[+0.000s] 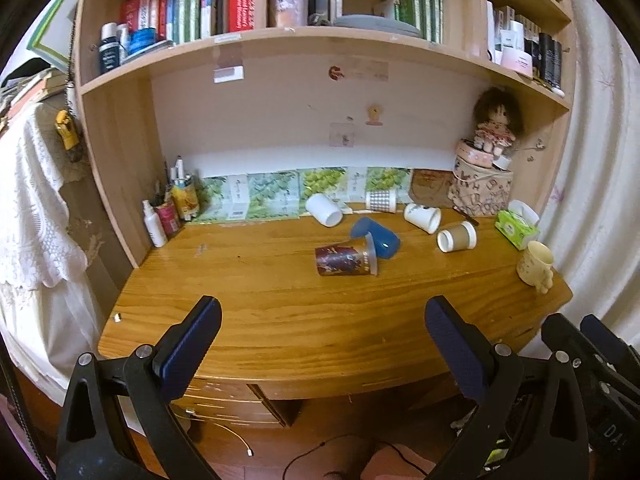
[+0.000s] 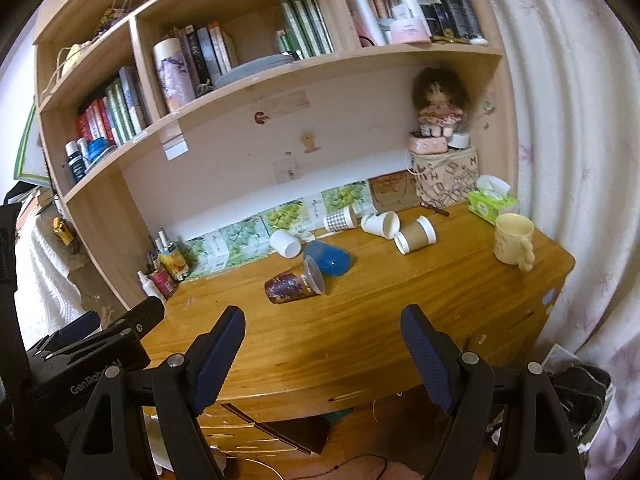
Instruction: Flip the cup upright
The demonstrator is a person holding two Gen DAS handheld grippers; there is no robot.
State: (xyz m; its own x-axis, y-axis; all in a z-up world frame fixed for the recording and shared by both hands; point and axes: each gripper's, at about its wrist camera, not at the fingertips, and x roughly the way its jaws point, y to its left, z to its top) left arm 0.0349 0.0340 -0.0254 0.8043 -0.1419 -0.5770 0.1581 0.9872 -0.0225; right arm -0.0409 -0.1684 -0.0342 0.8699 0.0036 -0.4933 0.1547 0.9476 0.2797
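Several cups lie on their sides on the wooden desk: a dark printed plastic cup, a blue cup, a white cup, a checkered cup, a white paper cup and a brown-sleeved paper cup. A cream mug stands upright at the right. My left gripper is open and empty before the desk's front edge. My right gripper is open and empty there too.
Pen holders and a spray bottle stand at the back left. A green tissue box, a patterned box and a doll sit at the back right. Bookshelves hang overhead. A curtain hangs at the right.
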